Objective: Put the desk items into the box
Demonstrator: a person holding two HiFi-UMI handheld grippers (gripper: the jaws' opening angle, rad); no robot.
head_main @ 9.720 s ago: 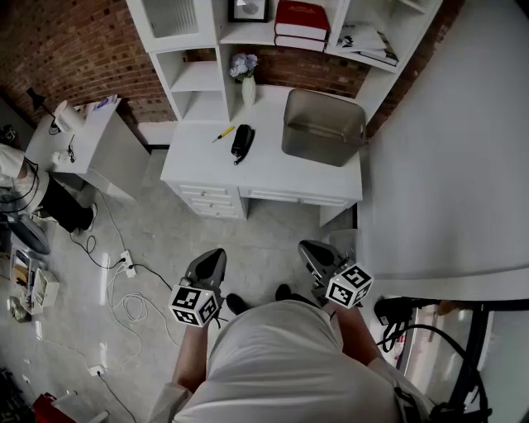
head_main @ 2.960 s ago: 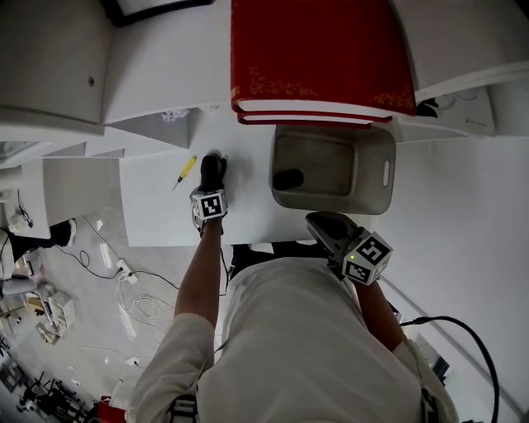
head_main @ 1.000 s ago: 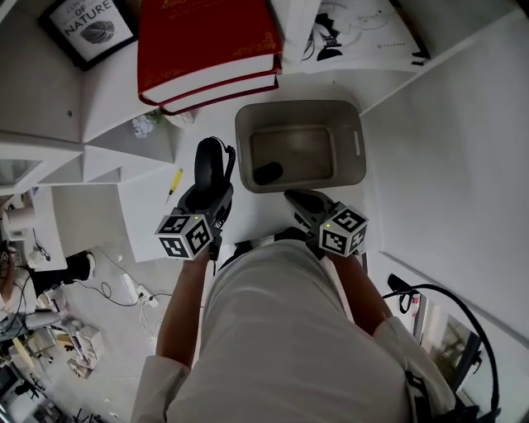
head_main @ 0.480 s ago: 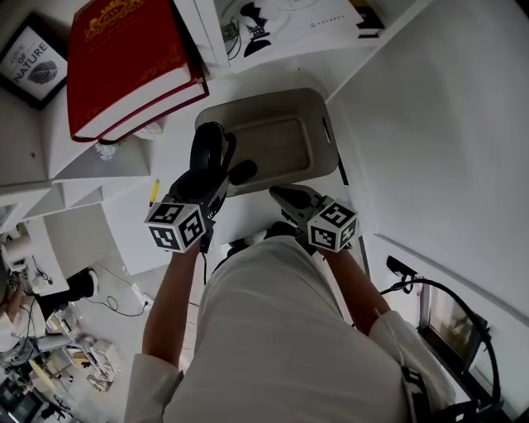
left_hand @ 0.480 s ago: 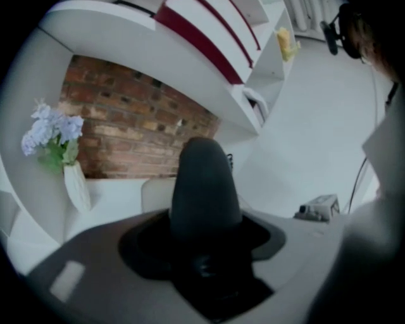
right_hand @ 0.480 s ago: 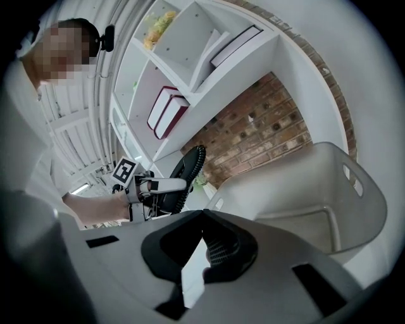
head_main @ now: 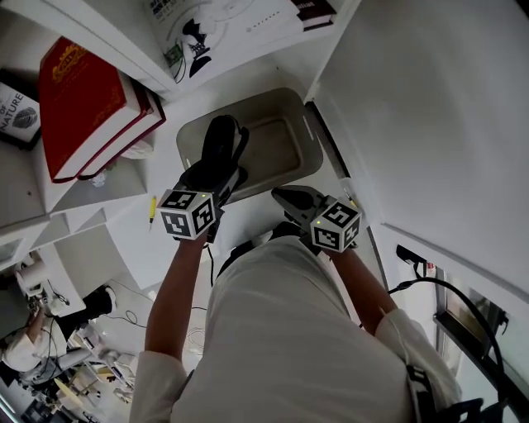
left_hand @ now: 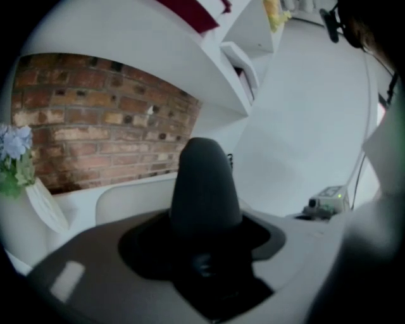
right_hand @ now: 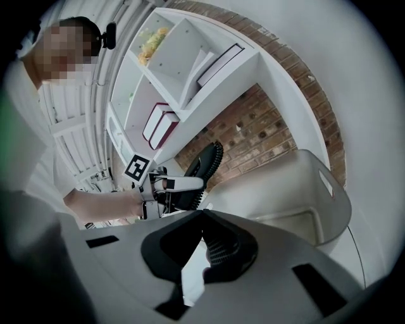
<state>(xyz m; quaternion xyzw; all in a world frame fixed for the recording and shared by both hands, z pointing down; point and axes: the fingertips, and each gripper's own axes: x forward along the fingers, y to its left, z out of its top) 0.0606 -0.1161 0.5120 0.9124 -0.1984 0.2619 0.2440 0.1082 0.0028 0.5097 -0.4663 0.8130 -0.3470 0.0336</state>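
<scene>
White worktop [head_main: 256, 206] under tiered white shelving, with a brick wall behind it. A plain white wall closes the right side, just beside the right end of the grey box [head_main: 279, 147]. The box stands open-topped at the back of the worktop. A shelf edge carrying the red books [head_main: 83, 107] overhangs the area to its left, and a higher shelf holds a magazine [head_main: 223, 21].

Left claw [head_main: 213, 175] – gripping the black handset [head_main: 221, 142], its jaws set wide on the body, as the left gripper view confirms. In the head view the handset overlaps the left half of the box. In the right gripper view it is raised and tilted upward beside the box's left rim, with its coiled cord along one edge. Whether it has crossed the rim cannot be told.

Right claw [head_main: 281, 195] – closed, tips meeting, nothing between them. It is held over the bare strip of worktop in front of the box, near the front wall.

A yellow screwdriver [head_main: 152, 208] lies on the worktop to the left of the left claw, well apart from the box. A vase of flowers [left_hand: 16, 164] stands against the brick.
</scene>
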